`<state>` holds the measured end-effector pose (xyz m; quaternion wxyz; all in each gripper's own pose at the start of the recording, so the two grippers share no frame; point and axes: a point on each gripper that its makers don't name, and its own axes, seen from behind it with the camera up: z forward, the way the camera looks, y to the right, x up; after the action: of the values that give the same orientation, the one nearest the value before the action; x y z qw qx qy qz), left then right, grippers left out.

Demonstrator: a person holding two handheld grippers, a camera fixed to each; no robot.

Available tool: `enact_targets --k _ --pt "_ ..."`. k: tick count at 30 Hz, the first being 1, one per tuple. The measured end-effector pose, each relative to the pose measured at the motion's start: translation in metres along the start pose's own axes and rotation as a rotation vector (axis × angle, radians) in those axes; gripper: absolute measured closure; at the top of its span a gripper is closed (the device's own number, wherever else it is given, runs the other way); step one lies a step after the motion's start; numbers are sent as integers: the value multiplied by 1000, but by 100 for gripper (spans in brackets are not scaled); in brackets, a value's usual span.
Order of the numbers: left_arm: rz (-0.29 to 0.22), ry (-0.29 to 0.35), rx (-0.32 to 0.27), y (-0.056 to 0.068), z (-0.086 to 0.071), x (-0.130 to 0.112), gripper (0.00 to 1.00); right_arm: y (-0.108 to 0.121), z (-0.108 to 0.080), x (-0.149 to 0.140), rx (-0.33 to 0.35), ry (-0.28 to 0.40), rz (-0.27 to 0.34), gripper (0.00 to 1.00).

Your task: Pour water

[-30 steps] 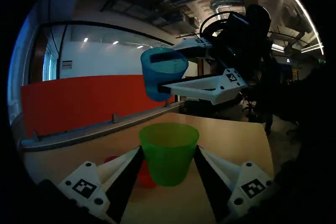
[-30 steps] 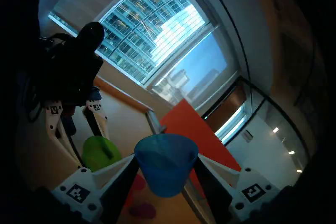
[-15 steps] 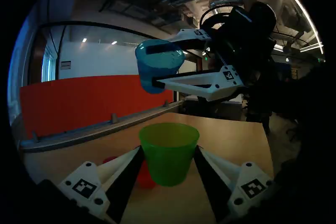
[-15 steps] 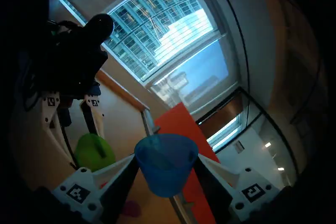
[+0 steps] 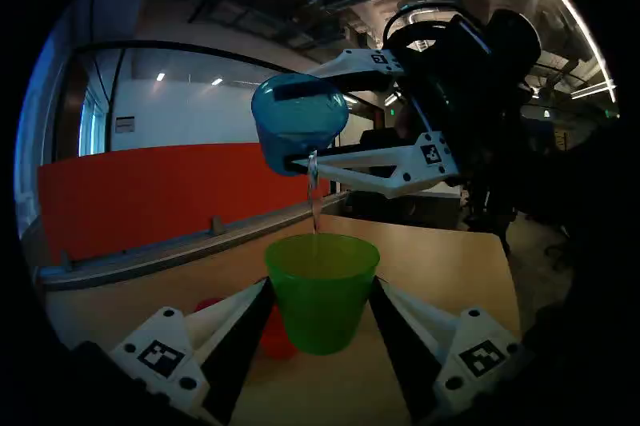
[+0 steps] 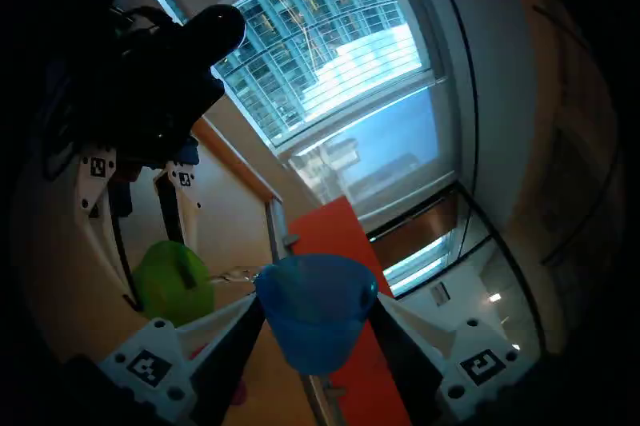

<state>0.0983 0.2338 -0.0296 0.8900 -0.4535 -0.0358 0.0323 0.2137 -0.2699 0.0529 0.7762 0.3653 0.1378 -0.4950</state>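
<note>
My left gripper [image 5: 322, 302] is shut on a green cup [image 5: 322, 292], held upright just above the wooden table [image 5: 448, 254]. Above it, my right gripper [image 5: 308, 126] is shut on a blue cup [image 5: 298, 121] that is tipped over. A thin stream of water [image 5: 312, 194] falls from its lip into the green cup. In the right gripper view the blue cup [image 6: 316, 310] sits between my right gripper's [image 6: 316, 314] fingers, water leaves its rim at the left, and the green cup [image 6: 170, 280] is held farther off by the left gripper [image 6: 152, 266].
A red cup [image 5: 276, 334] stands on the table behind the green cup, with another reddish thing [image 5: 210, 303] to its left. An orange partition [image 5: 160, 194] and a rail run along the table's far edge. Large windows [image 6: 336, 66] rise beyond. A pink object [image 6: 238, 392] lies low on the table.
The blue cup has tipped further over and shifted slightly left above the green cup. Water now streams out of it into the green cup. The left gripper has stayed still.
</note>
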Motion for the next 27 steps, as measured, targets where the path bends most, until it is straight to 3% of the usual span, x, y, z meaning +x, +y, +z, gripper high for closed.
enact_targets --k 27 --pt "13 -1 -4 5 -2 1 18 9 -2 9 -39 0 -117 11"
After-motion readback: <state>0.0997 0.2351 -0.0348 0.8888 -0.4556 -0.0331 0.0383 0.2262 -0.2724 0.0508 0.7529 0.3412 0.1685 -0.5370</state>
